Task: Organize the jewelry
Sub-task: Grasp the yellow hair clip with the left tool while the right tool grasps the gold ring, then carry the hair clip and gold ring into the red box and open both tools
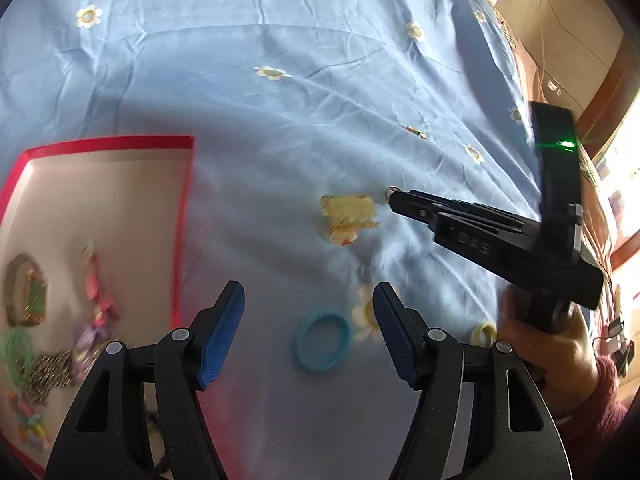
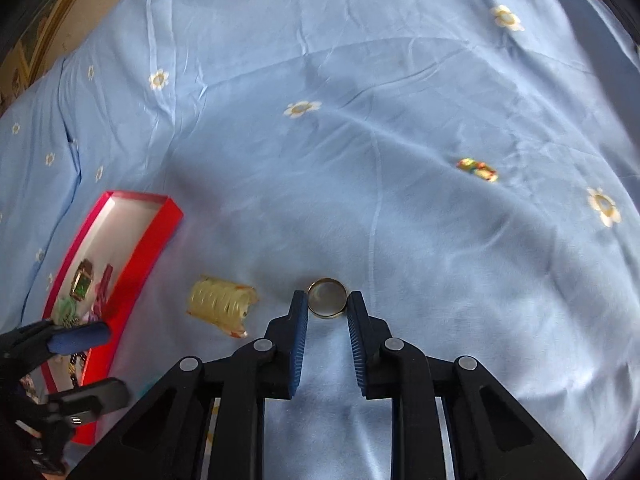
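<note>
A gold ring [image 2: 327,298] stands between the tips of my right gripper [image 2: 327,302], whose blue pads touch it on both sides. In the left wrist view the right gripper [image 1: 396,196] shows side-on with the ring [image 1: 390,192] at its tip. My left gripper [image 1: 308,300] is open and empty above a blue ring band [image 1: 322,340]. The red jewelry box [image 2: 132,256] lies at left with several pieces inside; it also shows in the left wrist view [image 1: 182,216]. A yellow coiled hair tie [image 2: 222,304] lies between box and ring.
A small colourful clip [image 2: 478,169] lies on the blue flowered bedsheet [image 2: 360,120] far right. A yellow ring [image 1: 484,332] lies by the person's hand [image 1: 548,344]. The bed edge and wooden furniture [image 1: 600,80] are at the right.
</note>
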Available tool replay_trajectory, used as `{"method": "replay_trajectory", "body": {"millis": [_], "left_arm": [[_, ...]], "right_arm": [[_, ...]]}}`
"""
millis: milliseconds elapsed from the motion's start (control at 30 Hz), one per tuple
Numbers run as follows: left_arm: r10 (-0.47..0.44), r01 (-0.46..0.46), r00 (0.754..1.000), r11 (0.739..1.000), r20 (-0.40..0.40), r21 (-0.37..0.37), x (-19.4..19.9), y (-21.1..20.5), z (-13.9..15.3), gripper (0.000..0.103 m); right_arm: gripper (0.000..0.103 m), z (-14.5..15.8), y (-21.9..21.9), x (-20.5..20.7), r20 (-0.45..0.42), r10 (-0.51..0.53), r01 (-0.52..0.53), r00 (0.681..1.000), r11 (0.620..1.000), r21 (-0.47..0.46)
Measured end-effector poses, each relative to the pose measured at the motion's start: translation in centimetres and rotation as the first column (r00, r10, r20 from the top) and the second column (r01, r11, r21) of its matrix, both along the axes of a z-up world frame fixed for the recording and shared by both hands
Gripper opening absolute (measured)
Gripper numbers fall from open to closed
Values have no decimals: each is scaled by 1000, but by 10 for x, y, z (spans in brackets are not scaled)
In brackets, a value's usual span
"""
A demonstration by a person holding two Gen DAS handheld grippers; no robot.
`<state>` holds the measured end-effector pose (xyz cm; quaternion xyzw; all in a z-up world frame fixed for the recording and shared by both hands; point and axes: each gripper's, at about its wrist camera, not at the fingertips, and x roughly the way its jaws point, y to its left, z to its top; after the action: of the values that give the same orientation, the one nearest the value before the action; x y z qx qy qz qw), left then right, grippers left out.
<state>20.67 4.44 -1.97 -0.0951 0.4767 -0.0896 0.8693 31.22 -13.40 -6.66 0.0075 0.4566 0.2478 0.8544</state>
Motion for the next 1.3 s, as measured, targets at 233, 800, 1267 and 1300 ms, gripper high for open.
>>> {"method": "replay_trajectory", "body": {"millis": [233, 800, 1267, 1300], "left_arm": [[-25, 26, 1000, 999, 9, -23, 32, -24, -9, 66], [-5, 6, 1000, 999, 19, -44, 41, -20, -11, 38], [49, -46, 996, 998, 79, -41, -16, 24, 19, 38], [59, -55, 995, 998, 82, -42, -20, 30, 20, 38]], "right_arm": [[20, 22, -34, -10, 14, -75, 73, 997, 993, 94], [20, 29, -44, -34, -7, -79, 79, 997, 984, 159], [20, 37, -7, -66, -7, 10, -9, 1000, 986, 169], [20, 38, -3, -67, -4, 18, -17, 1000, 985, 169]]}}
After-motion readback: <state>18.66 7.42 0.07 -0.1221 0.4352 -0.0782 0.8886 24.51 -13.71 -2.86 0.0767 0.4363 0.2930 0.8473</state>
